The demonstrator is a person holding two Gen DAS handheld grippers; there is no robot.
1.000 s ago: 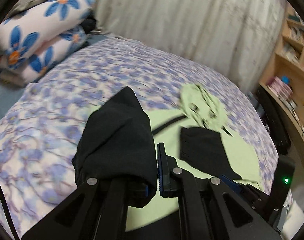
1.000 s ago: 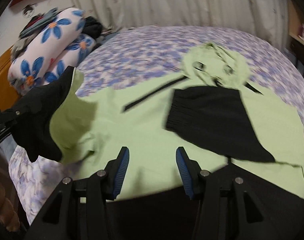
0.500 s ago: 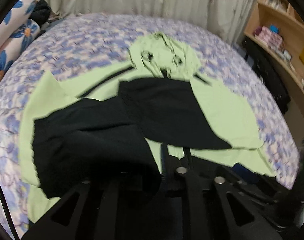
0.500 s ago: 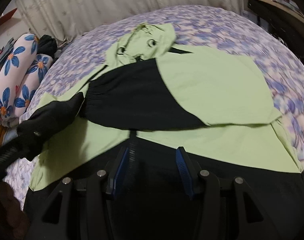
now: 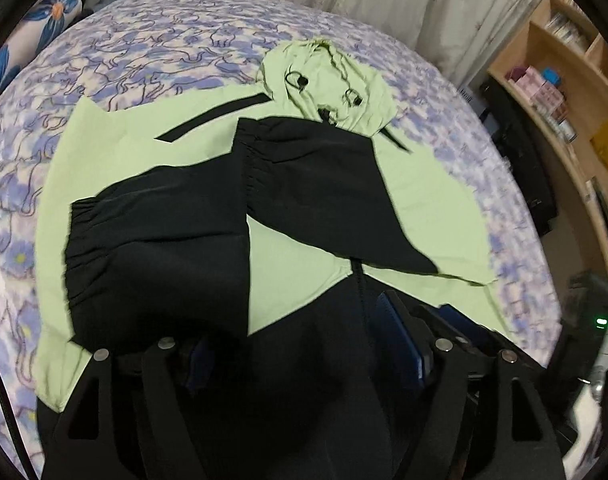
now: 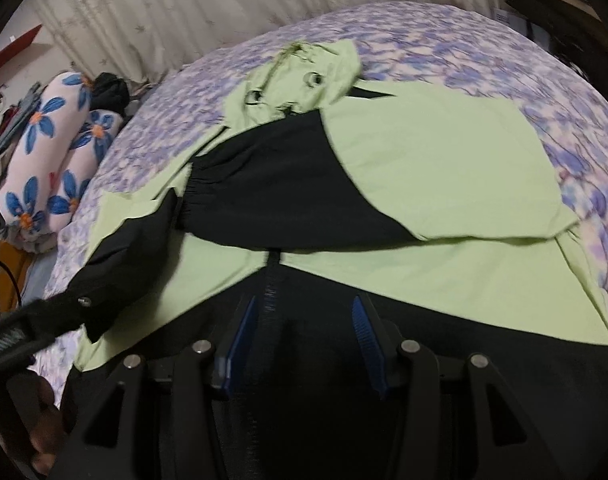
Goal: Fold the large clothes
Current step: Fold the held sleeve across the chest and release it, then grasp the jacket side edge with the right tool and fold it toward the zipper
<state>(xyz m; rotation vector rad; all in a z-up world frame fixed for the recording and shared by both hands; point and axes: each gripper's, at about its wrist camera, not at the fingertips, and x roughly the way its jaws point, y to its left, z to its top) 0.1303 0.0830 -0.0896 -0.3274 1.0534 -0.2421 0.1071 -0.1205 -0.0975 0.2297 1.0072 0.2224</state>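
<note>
A lime-green and black hooded jacket (image 5: 424, 208) lies front up on the bed, hood (image 5: 328, 80) at the far end. Its two black sleeves are folded across the chest: one sleeve (image 5: 324, 184) slants from the right shoulder, the other sleeve (image 5: 156, 248) lies at the left. My left gripper (image 5: 300, 344) is low over the black hem, just behind that left sleeve. Its jaws are opening, and the pads press on nothing. My right gripper (image 6: 304, 328) hovers over the hem and zipper, jaws opening, nothing pinched. The left gripper's finger (image 6: 64, 308) touches the sleeve (image 6: 136, 248).
The bed has a purple flowered sheet (image 5: 144, 52). Rolled blue-flowered bedding (image 6: 56, 152) is stacked at the far left. A pale curtain (image 6: 224, 8) hangs behind. Wooden shelves (image 5: 564, 80) and a dark bag (image 5: 520, 160) stand along the bed's right side.
My left gripper carried the black sleeve across onto the jacket's chest, laid it down and opened. My right gripper swung over the hem and widened a little.
</note>
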